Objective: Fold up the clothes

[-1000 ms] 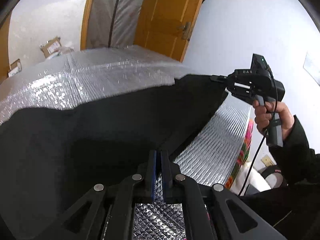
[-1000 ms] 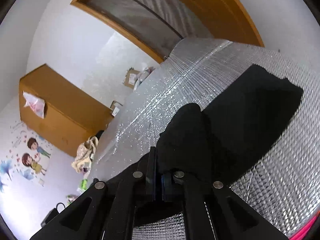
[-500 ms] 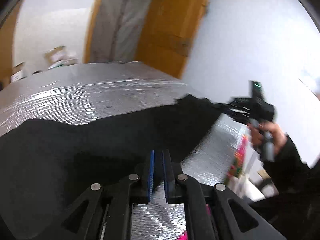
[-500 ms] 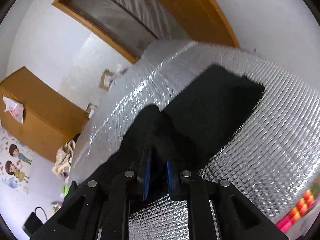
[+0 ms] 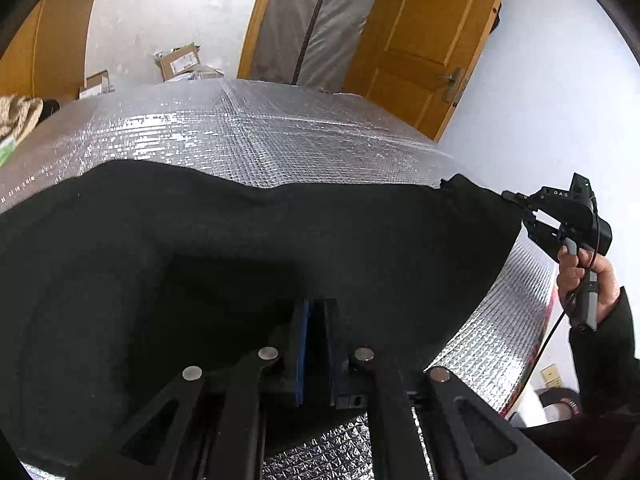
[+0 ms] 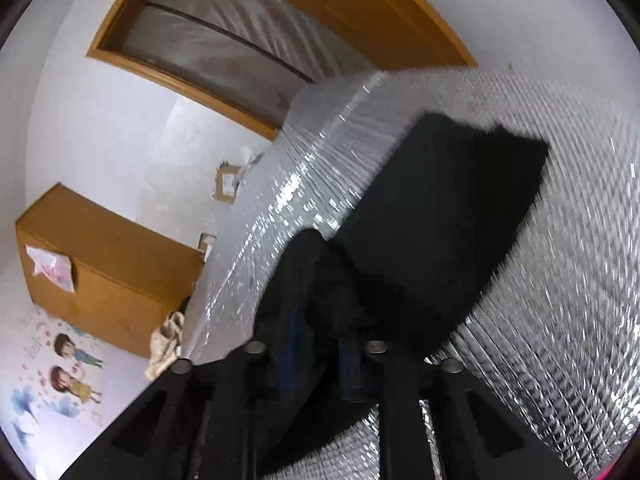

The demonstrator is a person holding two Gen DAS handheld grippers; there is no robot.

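The left gripper (image 5: 316,344) has its jaws closing, with the near edge of the black cloth (image 5: 248,248) between its blue pads. The right gripper (image 6: 314,344) is closing too, and a bunched-up corner of the same cloth sits between its pads. In the left wrist view the right gripper pinches the far right corner of the cloth. The cloth hangs stretched between the two grippers, and its far part lies on the shiny silver table (image 5: 240,128). The cloth could slip out if one side pulls too hard. Then the fold would come out crooked or lumpy.
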